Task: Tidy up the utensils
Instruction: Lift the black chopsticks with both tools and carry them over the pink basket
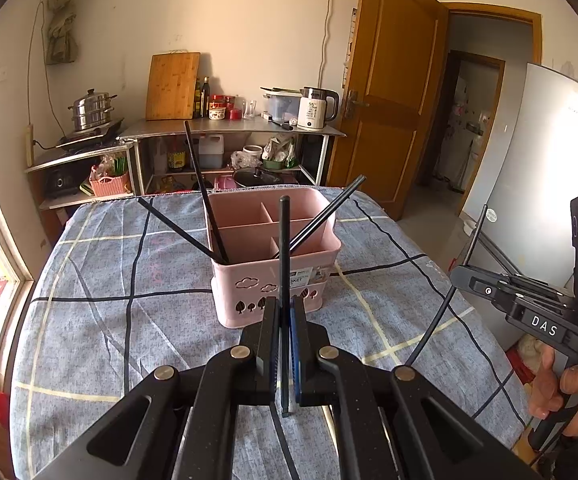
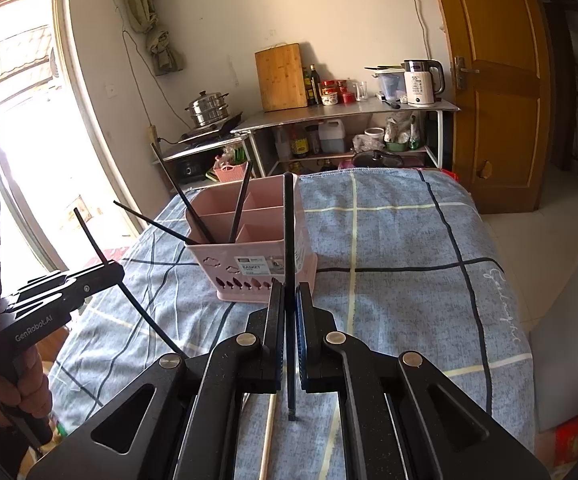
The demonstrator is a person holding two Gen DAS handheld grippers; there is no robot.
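A pink divided basket [image 1: 249, 280] stands on the checked tablecloth [image 1: 129, 280], with three black chopsticks [image 1: 205, 196] leaning in its compartments. It also shows in the right wrist view [image 2: 225, 264]. My left gripper [image 1: 285, 304] is shut on a black chopstick [image 1: 285, 240] held upright just in front of the basket. My right gripper [image 2: 289, 288] is shut on another black chopstick [image 2: 289, 232], upright before the basket's right front corner. The right gripper shows at the right in the left wrist view [image 1: 465, 272]; the left gripper shows at the left in the right wrist view [image 2: 109, 270].
A metal shelf unit [image 1: 233, 128] behind the table holds a kettle [image 1: 315, 110], a cutting board [image 1: 173, 86], bottles and a steamer pot [image 1: 91, 110]. A wooden door [image 1: 389, 88] stands open at the right. A window [image 2: 21, 120] is to the left.
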